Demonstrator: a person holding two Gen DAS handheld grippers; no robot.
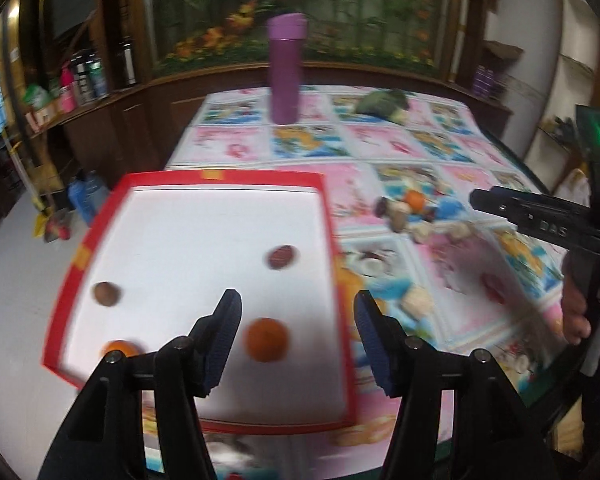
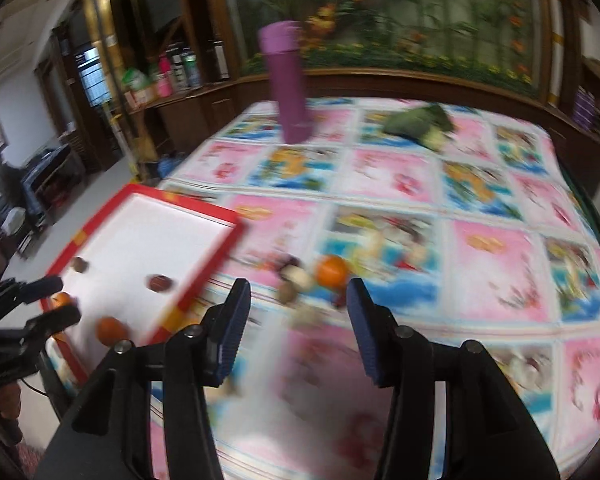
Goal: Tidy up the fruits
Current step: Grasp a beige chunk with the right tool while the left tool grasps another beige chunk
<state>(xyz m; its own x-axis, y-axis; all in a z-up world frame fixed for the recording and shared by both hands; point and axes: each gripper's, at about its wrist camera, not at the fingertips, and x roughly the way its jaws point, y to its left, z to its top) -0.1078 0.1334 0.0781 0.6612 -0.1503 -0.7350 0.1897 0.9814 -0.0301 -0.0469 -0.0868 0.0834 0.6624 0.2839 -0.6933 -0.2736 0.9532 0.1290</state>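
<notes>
Sorting fruit from a loose pile into a tray, seen between picks.

Left wrist view: the left tool (image 1: 296, 322) hangs over the tray (image 1: 220, 178), jaws apart and empty, nothing touching the pads. An orange (image 1: 267, 339) lies on the tray floor at lower centre, between the jaws in the picture but below them; a second orange (image 1: 118, 348) and two dark fruits (image 1: 282, 257) (image 1: 107, 293) sit well apart from it. The pile (image 1: 410, 210) waits on the bench (image 1: 400, 148) at centre right.

Right wrist view: the right tool (image 2: 296, 312) points at the pile (image 2: 300, 276), jaws apart, empty. The next pick probably calls for taking one fruit only, such as the outlying orange (image 2: 331, 271), without scattering its neighbours. The frame is blurred.
</notes>
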